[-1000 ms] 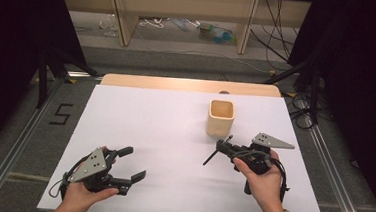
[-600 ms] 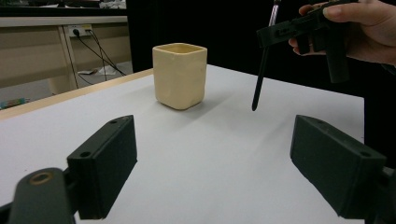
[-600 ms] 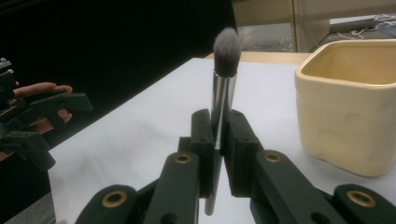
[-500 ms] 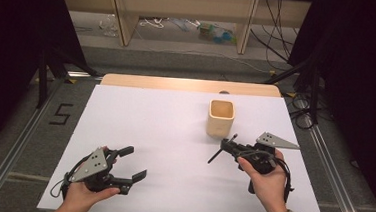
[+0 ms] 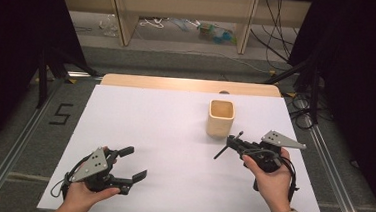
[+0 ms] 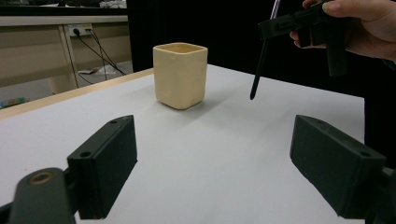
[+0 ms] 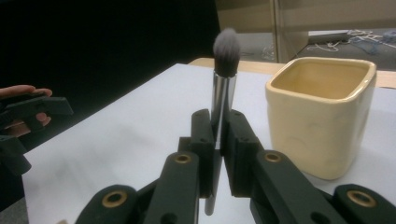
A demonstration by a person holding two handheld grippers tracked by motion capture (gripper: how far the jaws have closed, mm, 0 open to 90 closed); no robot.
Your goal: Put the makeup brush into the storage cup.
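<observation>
I am holding my right gripper [image 5: 234,142] above the white table [image 5: 164,134], just beside the cream cup [image 5: 220,119] on the side nearer me. Its jaws are pressing together on a makeup brush [image 7: 223,88], pinching the shiny silver ferrule between the two black pads. In the right gripper view the brush is standing upright between the jaws: a soft grey, rounded tuft of bristles is topping the metal ferrule, and the lower end of the brush is passing down behind the pads. In the left gripper view the thin black handle [image 6: 259,65] is hanging down and tapering to a point clear of the table surface. In the high view the handle is showing as a dark slanted stick pointing left and toward me from the jaws.

The cup is sitting upright on the table, square in outline with rounded corners, glossy and pale yellow, its inside showing nothing I can make out.

I am keeping my left gripper [image 5: 134,163] low over the near left part of the table, well apart from the cup. Its jaws are standing spread wide with nothing between them.
</observation>
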